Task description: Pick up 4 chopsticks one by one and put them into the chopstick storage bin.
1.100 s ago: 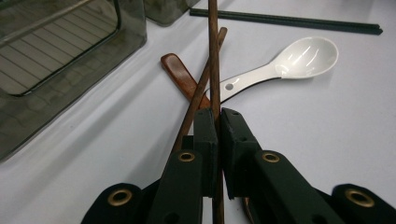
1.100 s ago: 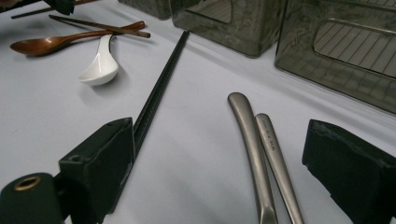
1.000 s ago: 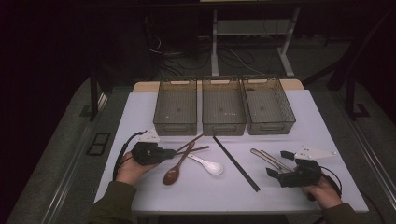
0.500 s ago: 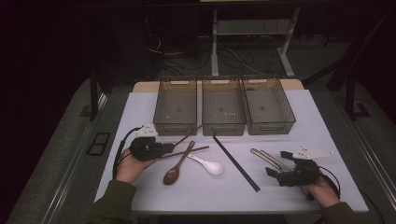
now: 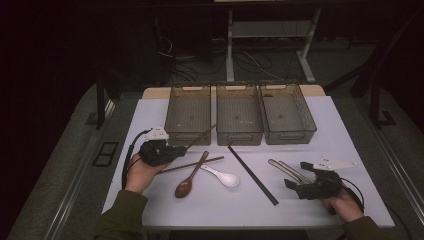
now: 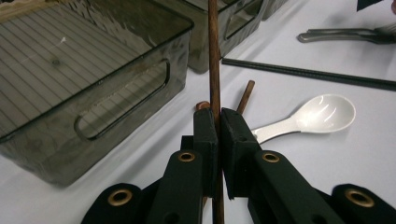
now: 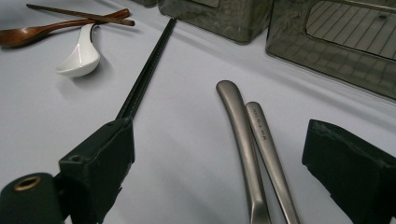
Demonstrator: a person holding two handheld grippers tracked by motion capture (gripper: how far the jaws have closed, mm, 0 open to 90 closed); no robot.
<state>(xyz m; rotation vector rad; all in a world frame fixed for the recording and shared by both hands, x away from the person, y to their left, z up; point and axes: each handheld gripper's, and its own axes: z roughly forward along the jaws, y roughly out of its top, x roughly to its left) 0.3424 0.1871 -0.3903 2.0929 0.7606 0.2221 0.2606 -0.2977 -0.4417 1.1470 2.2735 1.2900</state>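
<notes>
My left gripper (image 5: 182, 149) (image 6: 217, 116) is shut on a brown wooden chopstick (image 5: 202, 136) (image 6: 214, 56), which points up toward the front wall of the left bin (image 5: 180, 136). A second brown chopstick (image 5: 197, 163) (image 6: 245, 96) lies on the table beside a wooden spoon (image 5: 189, 182) and a white ceramic spoon (image 5: 225, 176) (image 6: 317, 114). My right gripper (image 5: 297, 177) (image 7: 219, 154) stands open low over the table. The handles of two metal utensils (image 5: 285, 169) (image 7: 247, 135) lie between its jaws, and the pads are clear of them.
Three empty smoky plastic bins stand in a row at the back, with the middle bin (image 5: 240, 137) and right bin (image 5: 290, 136) beside the left one. A pair of black chopsticks (image 5: 252, 175) (image 7: 147, 70) lies diagonally at mid-table. The white tabletop (image 5: 225, 205) ends close in front of both hands.
My left gripper has shifted slightly away from the person, toward the left bin, with the brown chopstick still in it. The right gripper has stayed put.
</notes>
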